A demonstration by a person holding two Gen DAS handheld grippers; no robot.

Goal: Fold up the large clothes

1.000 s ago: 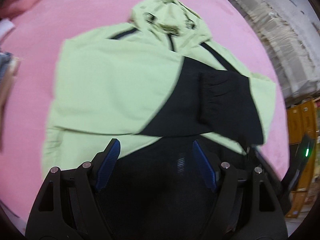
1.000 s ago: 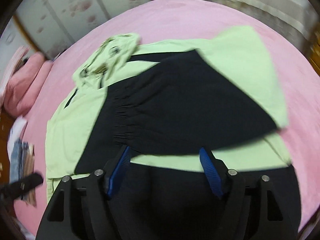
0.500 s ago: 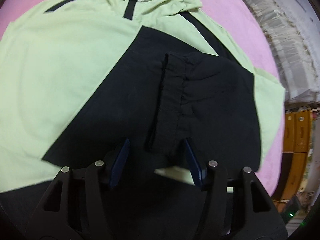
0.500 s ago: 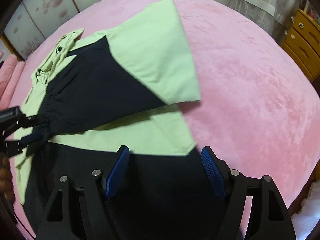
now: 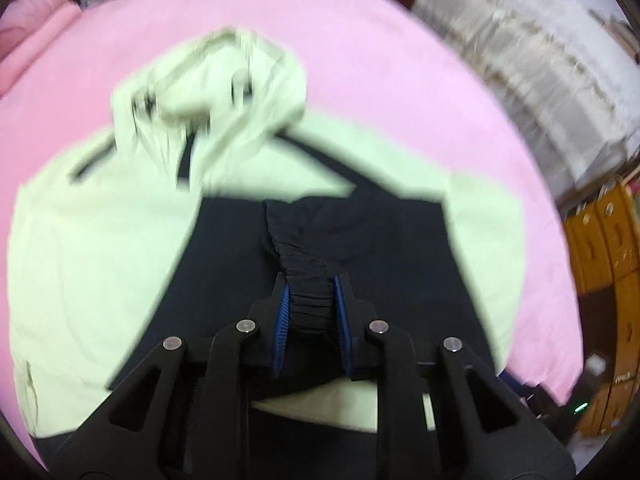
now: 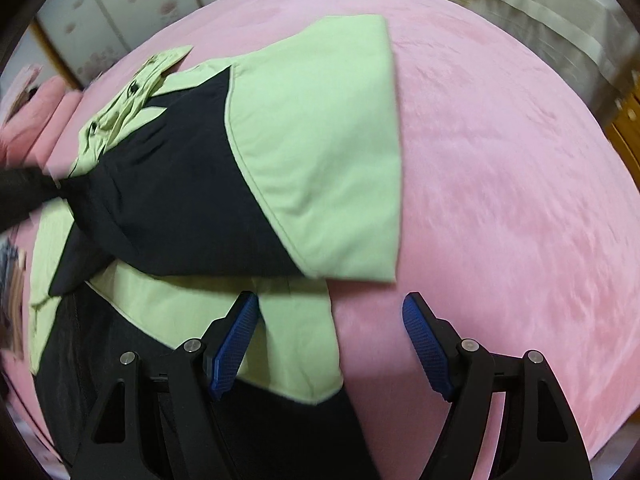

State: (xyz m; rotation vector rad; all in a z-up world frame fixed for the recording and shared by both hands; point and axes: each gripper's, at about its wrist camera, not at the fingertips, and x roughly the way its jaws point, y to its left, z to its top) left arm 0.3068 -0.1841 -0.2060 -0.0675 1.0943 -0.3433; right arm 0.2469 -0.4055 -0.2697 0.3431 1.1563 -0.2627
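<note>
Downward, left tongs [image 5: 310, 282] pinch black cuff [image 5: 308, 300].

My left gripper [image 5: 310, 280] tilts steeply down, jaws just closed, pads pinching a black elastic cuff [image 5: 308, 300]. My right gripper [image 6: 330, 312] tilts down, jaws wide, empty.

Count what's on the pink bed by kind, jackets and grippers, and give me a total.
Jackets: 1, the green and black hooded jacket
Grippers: 2, the left gripper pinching the black cuff, the right gripper open
Total: 3
</note>
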